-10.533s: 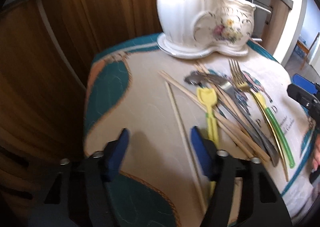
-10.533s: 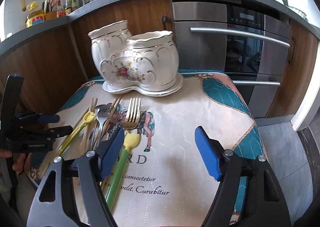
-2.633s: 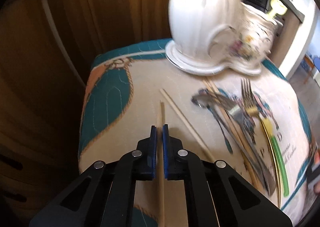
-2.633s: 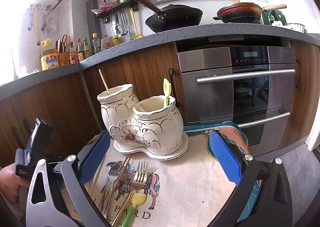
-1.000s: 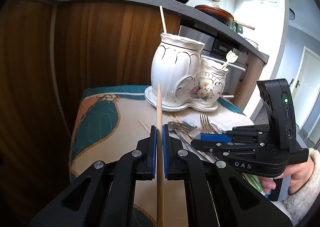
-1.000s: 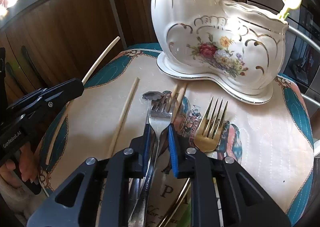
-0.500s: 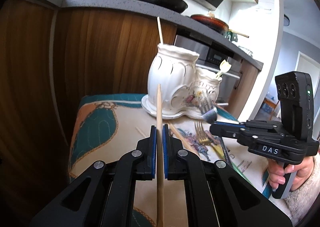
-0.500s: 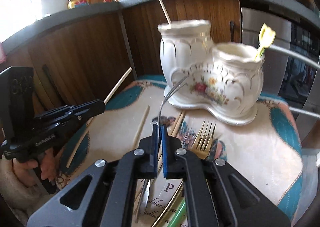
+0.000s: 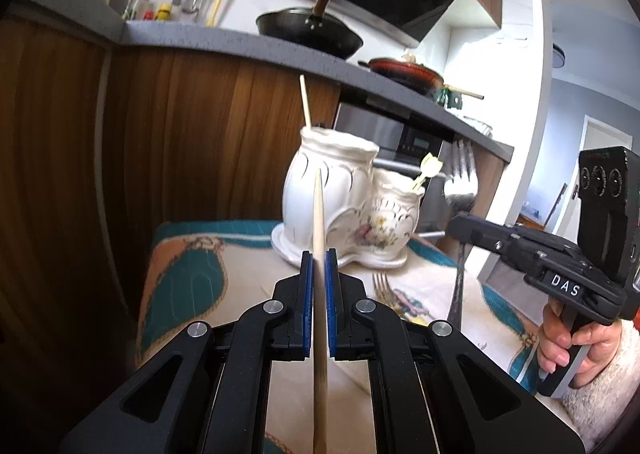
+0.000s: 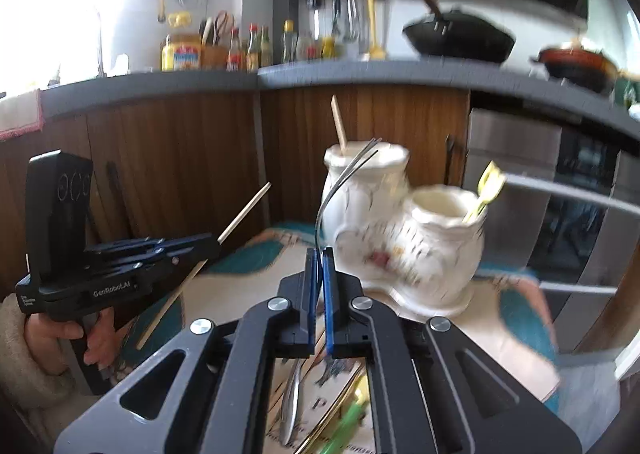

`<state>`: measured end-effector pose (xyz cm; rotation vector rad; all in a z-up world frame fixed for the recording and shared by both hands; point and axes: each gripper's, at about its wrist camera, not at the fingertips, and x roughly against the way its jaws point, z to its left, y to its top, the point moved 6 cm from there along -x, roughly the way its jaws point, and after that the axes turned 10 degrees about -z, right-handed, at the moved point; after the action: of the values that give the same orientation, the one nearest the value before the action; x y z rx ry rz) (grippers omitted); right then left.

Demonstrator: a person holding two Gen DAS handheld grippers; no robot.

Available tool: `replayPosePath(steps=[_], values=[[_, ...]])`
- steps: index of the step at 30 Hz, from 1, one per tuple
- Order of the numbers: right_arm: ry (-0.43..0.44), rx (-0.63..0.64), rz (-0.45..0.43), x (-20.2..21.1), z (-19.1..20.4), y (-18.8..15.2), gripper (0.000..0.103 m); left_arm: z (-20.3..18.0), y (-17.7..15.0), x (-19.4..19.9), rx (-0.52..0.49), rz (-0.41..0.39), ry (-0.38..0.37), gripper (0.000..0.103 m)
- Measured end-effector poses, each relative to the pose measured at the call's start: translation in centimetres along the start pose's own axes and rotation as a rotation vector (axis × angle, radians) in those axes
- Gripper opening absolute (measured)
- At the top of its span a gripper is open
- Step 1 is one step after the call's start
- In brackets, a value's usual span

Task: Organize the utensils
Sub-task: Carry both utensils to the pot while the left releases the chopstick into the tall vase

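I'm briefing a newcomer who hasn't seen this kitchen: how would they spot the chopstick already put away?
Find the white double-pot ceramic holder on the small table's patterned cloth. The stored chopstick stands in its taller pot; unlike the chopstick clamped in the left gripper, nothing holds it.

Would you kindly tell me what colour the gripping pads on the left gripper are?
Blue pads on the black left gripper, clearest in the left wrist view.

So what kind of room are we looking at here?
A home kitchen, most likely. A black wok and a red pan sit on the grey countertop, a built-in oven is set into the wooden cabinets, and sauce bottles line the wall.
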<state>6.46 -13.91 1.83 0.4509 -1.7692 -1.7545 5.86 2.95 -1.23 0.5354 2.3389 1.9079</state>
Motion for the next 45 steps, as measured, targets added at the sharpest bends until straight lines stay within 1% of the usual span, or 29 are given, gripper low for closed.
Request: replayPosePath(steps=[1,3,6,8,11,16,19,21,24,26,31,35,36,40,45], values=[[-0.011,0.002,-0.03,0.4,-0.1,0.4,0.003,0.0,0.3,0.1,-0.001,-0.011,0.001,0.007],[-0.03,-0.006,-0.061,0.7,-0.6,1.0,0.003,-0.1,1.1,0.1,-0.004,-0.036,0.002,0.007],[-0.092,-0.005,-0.112,0.9,-1.8,2.6,0.003,-0.5,3.0,-0.6,0.008,-0.061,-0.026,0.007],[-0.133,0.007,-0.14,0.4,-2.7,3.8,0.003,-0.9,4.8,-1.2,-0.008,-0.103,-0.039,0.007],[-0.17,-0.012,-0.159,-0.5,-4.5,5.5,0.003,-1.6,7.2,-2.4,-0.029,-0.146,-0.049,0.007],[-0.219,-0.053,-0.228,-1.4,-8.0,8.1,0.003,-2.8,11.1,-5.3,-0.046,-0.219,-0.073,0.007],[-0.236,-0.082,-0.275,-2.2,-9.6,9.5,0.003,-3.1,13.1,-7.5,-0.03,-0.251,-0.085,0.007],[-0.25,-0.095,-0.306,-2.8,-10.6,10.1,0.003,-3.2,14.4,-9.0,-0.039,-0.279,-0.075,0.007],[-0.285,-0.103,-0.324,-3.8,-11.9,10.4,0.003,-3.2,15.8,-11.4,-0.032,-0.306,-0.06,0.007],[-0.283,-0.113,-0.311,-4.7,-12.6,10.2,0.003,-3.0,16.4,-12.9,-0.019,-0.311,-0.055,0.007],[-0.281,-0.126,-0.253,-6.6,-13.7,8.4,0.003,-2.9,16.4,-16.3,-0.021,-0.309,-0.027,0.007],[-0.283,-0.115,-0.217,-7.5,-13.9,7.2,0.003,-3.1,15.4,-18.0,-0.073,-0.312,0.02,0.007],[-0.282,-0.114,-0.21,-7.6,-13.9,7.0,0.003,-3.2,15.2,-18.2,-0.079,-0.308,0.02,0.007],[-0.275,-0.112,-0.187,-7.9,-13.8,6.3,0.003,-3.7,14.1,-17.5,-0.113,-0.3,0.007,0.007],[-0.264,-0.108,-0.184,-7.2,-13.4,5.6,0.003,-4.2,12.0,-14.0,-0.16,-0.277,0.001,0.007]])
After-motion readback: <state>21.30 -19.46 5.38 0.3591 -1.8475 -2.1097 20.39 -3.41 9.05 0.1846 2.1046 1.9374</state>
